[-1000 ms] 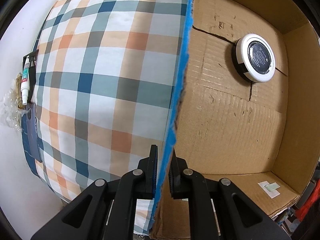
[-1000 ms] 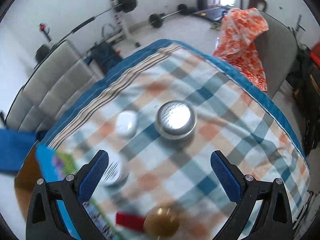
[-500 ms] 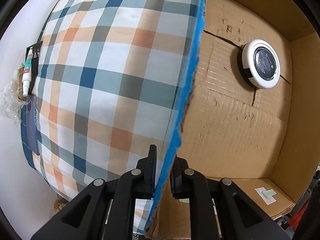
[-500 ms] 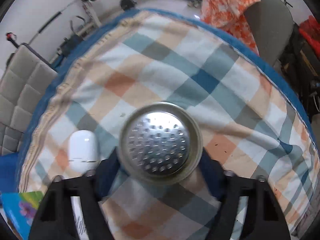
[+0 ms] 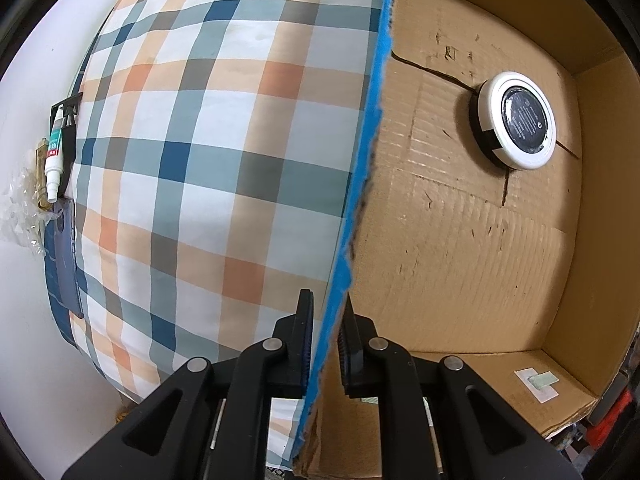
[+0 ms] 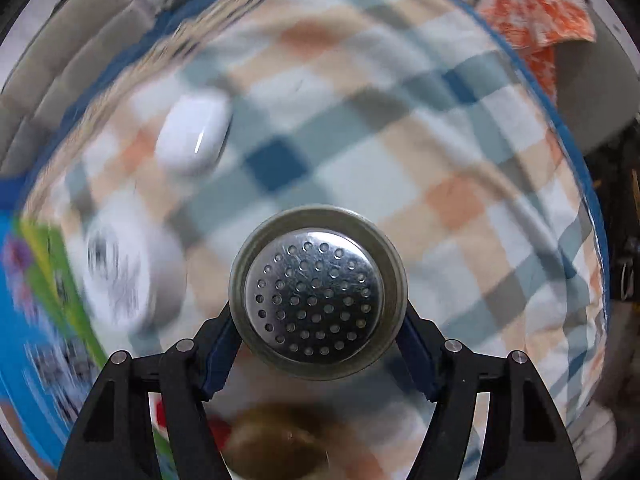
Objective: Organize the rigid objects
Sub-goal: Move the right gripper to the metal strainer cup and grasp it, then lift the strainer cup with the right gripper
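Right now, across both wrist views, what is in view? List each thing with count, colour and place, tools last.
cardboard box: one, brown, right of the cloth, blue-edged wall.
round disc: one, white rim, dark centre, on the box floor.
perforated metal can: one, silver, upright on the cloth.
white case: one, white, upper left on the cloth.
checked cloth: one, blue, orange and white.
small bottle: one, white, at the cloth's left edge.
left tool: black, shut on the box wall.
right tool: black with blue pads, shut on the can.

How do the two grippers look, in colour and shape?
Both have black angular plastic frames with triangular cut-outs and silver round rivets. The left gripper carries thin black fingers with ribbed pads; the right gripper has blue pads. No hands, sleeves or cables show.
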### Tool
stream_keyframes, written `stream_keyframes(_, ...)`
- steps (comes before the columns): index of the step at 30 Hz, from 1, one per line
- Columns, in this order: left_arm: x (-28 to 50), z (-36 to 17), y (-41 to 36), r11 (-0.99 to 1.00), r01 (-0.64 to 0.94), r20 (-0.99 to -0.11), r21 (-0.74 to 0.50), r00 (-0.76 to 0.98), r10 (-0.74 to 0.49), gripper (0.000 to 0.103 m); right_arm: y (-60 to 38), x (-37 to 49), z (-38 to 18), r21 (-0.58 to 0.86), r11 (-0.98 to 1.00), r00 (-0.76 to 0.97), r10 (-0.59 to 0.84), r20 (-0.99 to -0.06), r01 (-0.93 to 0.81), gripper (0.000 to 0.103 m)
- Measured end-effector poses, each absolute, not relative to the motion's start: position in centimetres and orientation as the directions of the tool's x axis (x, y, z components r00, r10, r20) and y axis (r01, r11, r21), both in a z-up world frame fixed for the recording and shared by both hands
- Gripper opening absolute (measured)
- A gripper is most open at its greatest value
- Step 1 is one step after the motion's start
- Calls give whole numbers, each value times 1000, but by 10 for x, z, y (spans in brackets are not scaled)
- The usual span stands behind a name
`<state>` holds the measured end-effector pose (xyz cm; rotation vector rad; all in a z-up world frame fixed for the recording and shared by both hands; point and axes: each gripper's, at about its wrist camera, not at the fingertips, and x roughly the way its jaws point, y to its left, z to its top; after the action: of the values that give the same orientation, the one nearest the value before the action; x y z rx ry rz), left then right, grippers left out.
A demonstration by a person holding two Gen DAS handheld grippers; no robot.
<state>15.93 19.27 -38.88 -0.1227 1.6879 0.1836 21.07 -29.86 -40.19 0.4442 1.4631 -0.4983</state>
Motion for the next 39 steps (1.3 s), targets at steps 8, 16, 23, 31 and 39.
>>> stream_keyframes(8,160,-388,187,982,-180,-991,49,-129,26,9,-283,200,-406,-66,892,-65,-41,-997,448,79)
stream_keyframes(16,161,-388,189,981,-188,-991,46,-129,22,9,-301,208,-406,-27,881,-82,14,-997,471,84)
stream_keyframes(23,159,-388,192,982,-186,-992,43,-125,20,9,-323,206,-424,11,855,-77,60,-995,519,73)
stream_keyframes(31,159,-388,190,983,-179,-992,45,-126,23,9,-265,203,-405,-13,882,-51,12,-999,472,73)
stream_keyframes(39,160,-388,187,983,-175,-992,49,-125,27,9,-241,189,-382,12,920,-1,13,-1000,392,73)
